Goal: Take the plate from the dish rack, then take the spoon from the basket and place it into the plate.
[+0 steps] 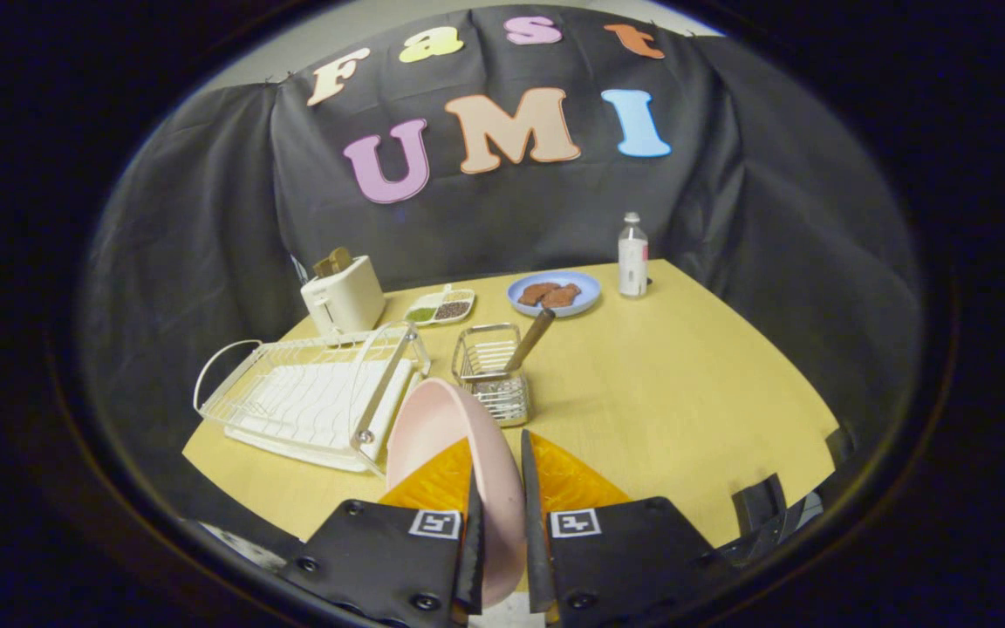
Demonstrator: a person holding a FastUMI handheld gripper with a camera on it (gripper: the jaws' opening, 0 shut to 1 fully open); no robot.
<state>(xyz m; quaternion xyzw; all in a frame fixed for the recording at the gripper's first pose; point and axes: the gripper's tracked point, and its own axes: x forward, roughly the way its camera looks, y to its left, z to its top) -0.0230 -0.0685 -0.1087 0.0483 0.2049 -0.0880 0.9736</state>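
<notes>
Pink, round, smooth plate (pixel 446 436) stands on edge between the two fingers of the gripper (pixel 502 506); both fingers press on its rim, one on each face, jaws nearly closed with just the plate's thickness between them. Plate is lifted clear of the white wire dish rack (pixel 311 397), which sits just to the left of it on the yellow wooden table (pixel 668 410); rack slots look empty, one hinged wire side frame tilts up at its near right corner. Just ahead of the fingers, touching nothing else: small silver wire-mesh basket (pixel 494 375) holding a spoon with a brown wooden handle (pixel 530 338), handle leaning up and to the right out of the basket; bowl end is hidden in the mesh. Beyond the rack, a white toaster (pixel 344 298) with a brown slice sticking out of its top. Beside it, a small white divided tray (pixel 440 308) with green contents in one compartment, dark grains in the other. Farther back, a blue round plate (pixel 554 293) carrying reddish-brown flat pieces. Near that, a clear plastic bottle (pixel 632 255) upright, white cap.
</notes>
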